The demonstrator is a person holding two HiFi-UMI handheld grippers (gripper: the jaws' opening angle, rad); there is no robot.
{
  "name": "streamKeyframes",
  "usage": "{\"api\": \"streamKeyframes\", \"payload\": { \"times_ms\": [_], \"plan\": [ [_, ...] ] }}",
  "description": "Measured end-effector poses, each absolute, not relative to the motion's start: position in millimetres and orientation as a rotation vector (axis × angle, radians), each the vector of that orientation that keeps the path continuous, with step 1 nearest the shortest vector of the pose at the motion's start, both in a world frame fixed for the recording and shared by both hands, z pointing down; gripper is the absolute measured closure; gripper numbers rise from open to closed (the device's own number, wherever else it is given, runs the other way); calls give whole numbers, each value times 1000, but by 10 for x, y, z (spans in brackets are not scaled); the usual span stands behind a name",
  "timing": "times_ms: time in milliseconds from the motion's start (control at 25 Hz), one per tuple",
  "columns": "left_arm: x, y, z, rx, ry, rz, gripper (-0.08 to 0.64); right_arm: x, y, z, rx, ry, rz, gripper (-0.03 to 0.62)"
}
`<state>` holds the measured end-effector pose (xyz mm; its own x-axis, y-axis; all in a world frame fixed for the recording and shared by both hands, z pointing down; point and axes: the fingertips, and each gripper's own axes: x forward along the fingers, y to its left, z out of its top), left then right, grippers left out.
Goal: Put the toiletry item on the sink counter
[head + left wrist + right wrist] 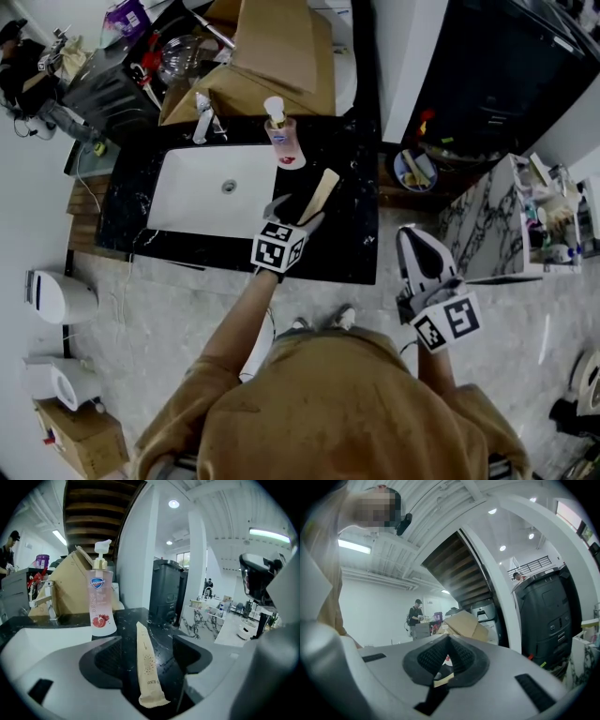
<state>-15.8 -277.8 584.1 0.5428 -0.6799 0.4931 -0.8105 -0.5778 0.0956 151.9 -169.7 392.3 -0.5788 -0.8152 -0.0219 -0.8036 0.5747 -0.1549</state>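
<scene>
The left gripper [298,212] has its jaws spread wide and grips nothing. A tan toiletry tube [147,667] lies flat in the gap between the dark pads [110,660], touching neither, with its crimped end nearest the camera. In the head view the tube runs out toward one o'clock from this gripper and rests on the black marbled sink counter [356,234], just beside the right edge of the white basin [187,192]. At twelve o'clock from the gripper a clear pump bottle [282,141] of pink soap stands upright at the back of the counter. The faucet [203,117] is at about eleven o'clock, and the basin fills the nine to ten o'clock side. The right gripper [408,234] is at four o'clock from the left one, off the counter and over the pale floor. Its jaws are closed together and hold nothing. Behind the counter, at twelve o'clock, is a cardboard box [272,56], and at two o'clock a large black bin [497,75].
</scene>
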Motion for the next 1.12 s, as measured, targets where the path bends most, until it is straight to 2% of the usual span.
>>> {"api": "streamKeyframes", "payload": {
  "times_ms": [680,720,800,1120],
  "plan": [
    [-555,-2599,5590,2505,-1267,532,247,1159,-1343,3729,-1456,2695,-176,589],
    [-581,-2596,5560,2512,-1280,518,258,1155,-1327,3733,-1461,2693,-178,589],
    [-648,-2579,5497,2526,-1307,488,325,1127,-1294,3733,-1466,2691,-175,589],
    [-899,-2420,5357,2549,-1352,417,456,991,-1075,3784,-1490,2690,-194,589]
  ]
}}
